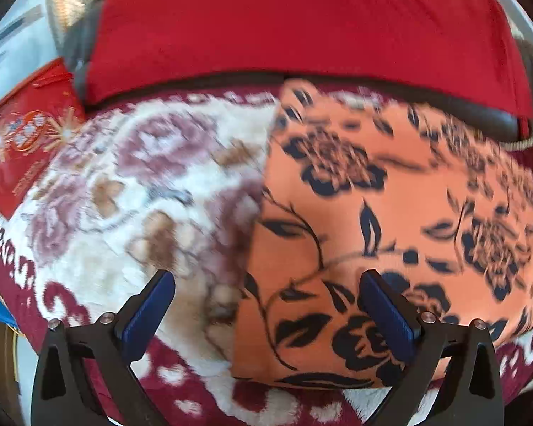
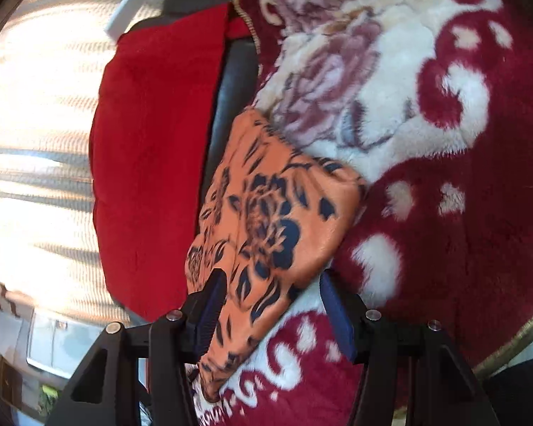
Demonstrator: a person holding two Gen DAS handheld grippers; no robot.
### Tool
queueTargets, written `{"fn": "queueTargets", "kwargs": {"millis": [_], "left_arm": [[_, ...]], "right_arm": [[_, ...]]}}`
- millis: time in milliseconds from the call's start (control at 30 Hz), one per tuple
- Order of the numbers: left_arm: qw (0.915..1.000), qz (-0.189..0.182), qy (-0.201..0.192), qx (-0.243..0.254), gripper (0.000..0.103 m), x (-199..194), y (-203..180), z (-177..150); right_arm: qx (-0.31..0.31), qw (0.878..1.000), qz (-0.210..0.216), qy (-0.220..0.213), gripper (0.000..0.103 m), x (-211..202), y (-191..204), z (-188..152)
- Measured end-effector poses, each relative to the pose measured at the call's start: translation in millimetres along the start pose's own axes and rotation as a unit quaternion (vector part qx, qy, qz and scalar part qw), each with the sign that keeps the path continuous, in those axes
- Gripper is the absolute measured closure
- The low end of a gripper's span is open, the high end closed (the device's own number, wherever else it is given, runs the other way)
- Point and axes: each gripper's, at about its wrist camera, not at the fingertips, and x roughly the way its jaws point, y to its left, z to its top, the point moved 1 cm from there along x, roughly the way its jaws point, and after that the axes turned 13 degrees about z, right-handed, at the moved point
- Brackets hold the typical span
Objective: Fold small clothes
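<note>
**Orange garment nearly folded**

The orange floral garment (image 1: 391, 213) lay as a compact folded rectangle on the plush floral blanket (image 1: 131, 184), near the red cushion (image 1: 302, 28). Left gripper (image 1: 266, 305) gaped wide, empty. Right gripper (image 2: 272, 305) stood half-open astride its corner, not clamped. Little remained, seemingly.

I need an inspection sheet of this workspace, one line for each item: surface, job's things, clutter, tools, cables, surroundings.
Surface: plush maroon and cream floral blanket, spread flat.
Job's things: orange cloth with dark flower print, lying folded on the blanket.
Clutter: red printed packet at the blanket's left edge; nothing else seen.
Tools: left tool open above the cloth's near left edge; right tool open, cloth's corner between its fingers, a gap showing at the right pad, grip not confirmed.
Cables: nothing seen.
Surroundings: red cushion on a dark seat behind the blanket; sunlit pale curtain beyond.
</note>
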Motion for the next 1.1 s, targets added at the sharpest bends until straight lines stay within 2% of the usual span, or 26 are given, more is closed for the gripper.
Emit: {"fn": "queueTargets", "kwargs": {"millis": [100, 267, 433, 467, 533, 600, 867, 967, 1100], "left_arm": [[1.0, 0.003, -0.006, 0.005, 0.0, -1.8, -2.9, -0.4], [0.9999, 0.003, -0.008, 0.007, 0.0, -4.0, -3.7, -0.1], [0.9999, 0.007, -0.012, 0.01, 0.0, -1.6, -3.7, 2.8], [0.9998, 0.008, -0.012, 0.01, 0.0, -0.8, -4.2, 2.7], [0.9998, 0.009, -0.012, 0.01, 0.0, -2.8, -4.5, 2.0], [0.9998, 0.01, -0.014, 0.011, 0.0, -4.2, -4.8, 1.2], [0.9996, 0.012, -0.02, 0.014, 0.0, -5.4, -5.2, 0.1], [0.9995, 0.013, -0.023, 0.015, 0.0, -5.6, -5.4, 0.0], [0.9996, 0.01, -0.021, 0.013, 0.0, -5.7, -4.9, -0.6]], "right_arm": [[0.01, 1.0, 0.004, -0.017, 0.045, 5.9, -4.6, 7.7], [-0.031, 0.999, -0.002, -0.03, 0.044, 21.0, 7.5, 25.3], [-0.056, 0.998, -0.01, -0.023, 0.047, 34.6, 8.0, 29.2], [-0.066, 0.997, -0.012, -0.021, 0.05, 34.8, 10.4, 28.3], [-0.091, 0.995, -0.026, -0.022, 0.068, 35.5, 15.6, 25.8], [-0.104, 0.994, -0.043, -0.018, 0.068, 39.1, 15.9, 24.3], [-0.088, 0.995, -0.042, -0.02, 0.064, 41.5, 7.8, 24.5], [-0.102, 0.994, -0.034, -0.022, 0.054, 42.6, 11.6, 20.3], [-0.144, 0.988, -0.051, -0.008, 0.055, 48.1, 19.6, 13.9]]}}
